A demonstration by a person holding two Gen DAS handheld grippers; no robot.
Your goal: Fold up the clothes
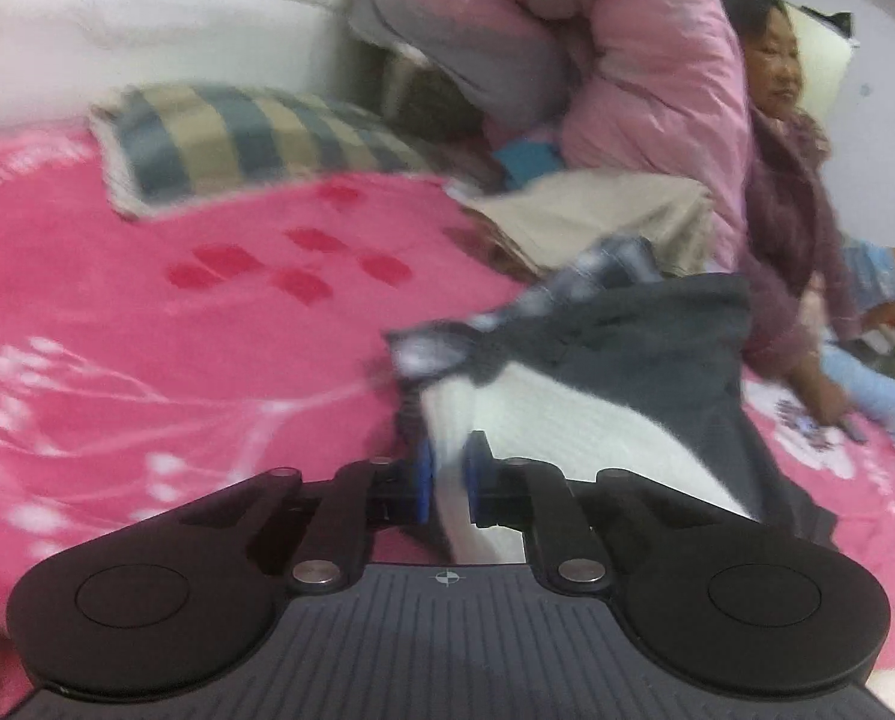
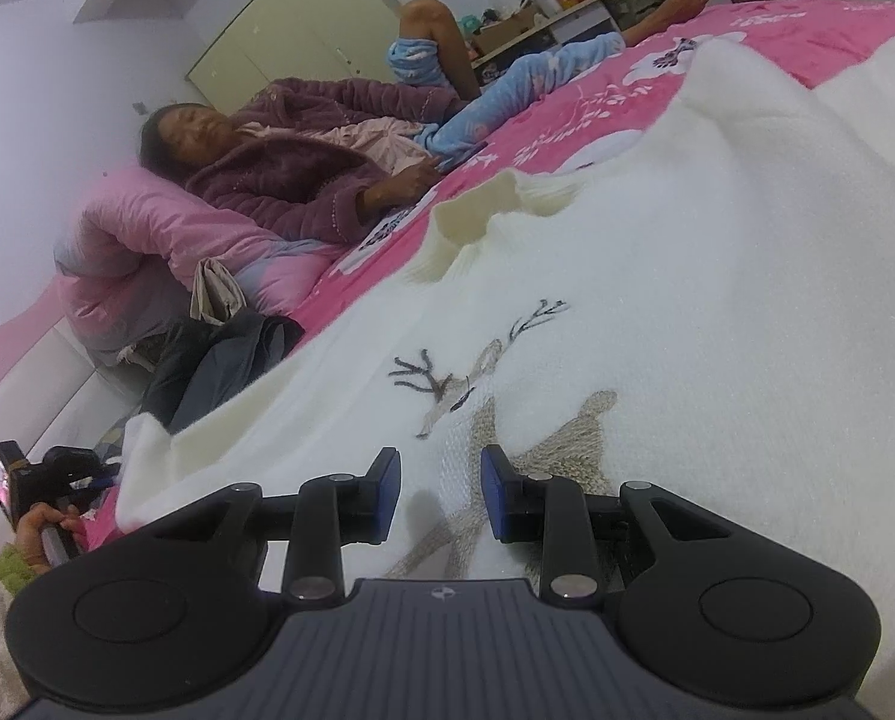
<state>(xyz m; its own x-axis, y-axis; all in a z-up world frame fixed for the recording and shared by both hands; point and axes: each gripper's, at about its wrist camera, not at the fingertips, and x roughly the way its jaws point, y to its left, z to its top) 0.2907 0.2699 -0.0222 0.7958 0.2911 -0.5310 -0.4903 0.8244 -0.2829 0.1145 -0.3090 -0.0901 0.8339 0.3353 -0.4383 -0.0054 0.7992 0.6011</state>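
A white knitted sweater with a deer motif lies spread over the pink bed sheet. My left gripper is shut on a bunched edge of that sweater, and white fabric is pinched between its blue pads. A dark grey garment lies over the sweater's far side. My right gripper hovers low over the sweater's front near the motif, open, with only the flat knit showing in the gap. The hand holding the left gripper appears at the lower left of the right wrist view.
A person in a purple robe lies on the bed beyond the sweater. A rolled pink quilt, a striped pillow and a beige cloth sit by the headboard. Dark clothes are heaped beside the quilt. A cupboard stands behind.
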